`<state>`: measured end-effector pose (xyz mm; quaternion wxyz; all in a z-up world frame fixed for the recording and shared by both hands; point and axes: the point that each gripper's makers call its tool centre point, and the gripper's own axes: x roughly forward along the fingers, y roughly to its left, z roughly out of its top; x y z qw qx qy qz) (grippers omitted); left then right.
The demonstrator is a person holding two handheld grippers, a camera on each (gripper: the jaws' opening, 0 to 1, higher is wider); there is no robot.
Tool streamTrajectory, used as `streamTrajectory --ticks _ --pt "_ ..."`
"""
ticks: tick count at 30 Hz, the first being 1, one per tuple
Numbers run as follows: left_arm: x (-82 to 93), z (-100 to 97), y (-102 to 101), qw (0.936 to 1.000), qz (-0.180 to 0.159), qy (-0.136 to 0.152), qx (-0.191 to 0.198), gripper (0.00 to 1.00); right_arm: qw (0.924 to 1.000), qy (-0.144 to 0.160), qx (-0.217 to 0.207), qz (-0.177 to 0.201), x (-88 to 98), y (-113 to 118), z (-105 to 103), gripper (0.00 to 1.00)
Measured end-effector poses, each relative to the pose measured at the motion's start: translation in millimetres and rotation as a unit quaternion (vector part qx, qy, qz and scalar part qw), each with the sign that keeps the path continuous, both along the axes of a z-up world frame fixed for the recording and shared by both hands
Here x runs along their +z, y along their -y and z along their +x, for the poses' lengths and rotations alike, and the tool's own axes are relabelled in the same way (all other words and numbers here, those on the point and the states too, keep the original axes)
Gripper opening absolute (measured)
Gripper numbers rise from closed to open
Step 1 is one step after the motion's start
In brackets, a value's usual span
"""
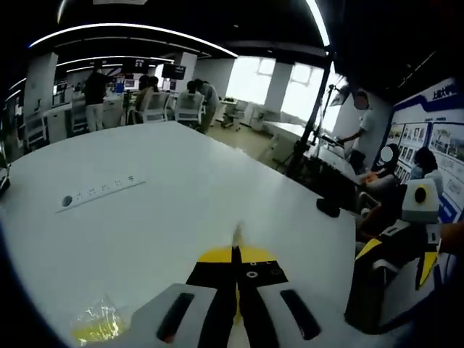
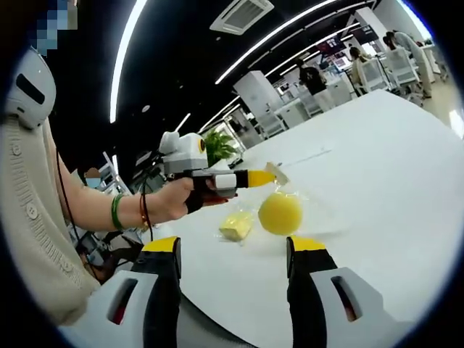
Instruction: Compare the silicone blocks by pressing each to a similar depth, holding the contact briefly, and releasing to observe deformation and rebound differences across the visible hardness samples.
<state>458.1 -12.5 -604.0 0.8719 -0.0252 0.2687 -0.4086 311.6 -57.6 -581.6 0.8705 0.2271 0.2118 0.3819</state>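
Looking out along the left gripper [image 1: 236, 250] in the left gripper view: jaws pressed together, yellow tips meeting at a thin seam, gripping nothing. Hovering over a wide white counter [image 1: 181, 181], glossy and mostly bare. Lying off to one side on it, a long white power strip [image 1: 101, 191]; sitting nearer the far edge, a small dark object [image 1: 328, 207], too small to identify. Peeking in at the bottom rim, a crinkled clear bag [image 1: 96, 322] with something yellow inside. Showing at the right edge, the right gripper [image 1: 429, 254], yellow-tipped.

Switching to the right gripper view: right gripper [image 2: 234, 250] standing wide open, jaws well apart, holding nothing. Resting on the counter [image 2: 377, 167] just beyond them, a yellow ball [image 2: 280, 213] in clear wrap, and just beside it a pale yellow block [image 2: 235, 226], also wrapped. Reaching in from the left, a hand [image 2: 174, 199] holding the left gripper [image 2: 270, 175], its tip closed just above the ball — touching or not, impossible to say.

Stretching behind: dark ceiling with long light strips, bright windows, office chairs, people standing and sitting, a green plant [image 2: 217, 147], posters along one wall.
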Motion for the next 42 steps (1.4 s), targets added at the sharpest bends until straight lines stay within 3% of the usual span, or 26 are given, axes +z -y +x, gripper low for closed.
streamTrajectory --ticks 16,25,28,31,33,40,42 --pt "41.5 -27.8 -48.4 0.9990 -0.009 0.041 0.015 0.00 0.9977 0.041 0.037 -0.040 29.9 -25.5 -10.7 0.54" --pt "80.6 -40.5 -87.2 0.9968 -0.038 0.063 0.032 0.00 0.9911 0.074 0.072 -0.084 46.0 -49.3 -6.7 0.55" --pt "94.9 -43.3 -99.9 0.9957 -0.046 0.072 0.036 0.00 0.9870 0.087 0.086 -0.103 51.2 -57.2 -2.6 0.56" --pt "110.5 -47.9 -109.2 0.9941 -0.083 0.056 0.042 0.00 0.9826 0.100 0.100 -0.120 56.7 -63.8 3.6 0.57" --pt "119.6 -49.4 -119.1 0.9930 -0.088 0.062 0.048 0.00 0.9788 0.106 0.112 -0.135 60.8 -69.1 8.8 0.59" --pt "149.7 -57.1 -139.6 0.9909 -0.096 0.087 0.036 0.00 0.9582 0.147 0.167 -0.180 87.7 -89.4 37.0 0.64" --pt "154.9 -60.6 -143.4 0.9902 -0.100 0.090 0.037 0.00 0.9466 0.160 0.190 -0.205 94.6 -98.1 48.1 0.64"
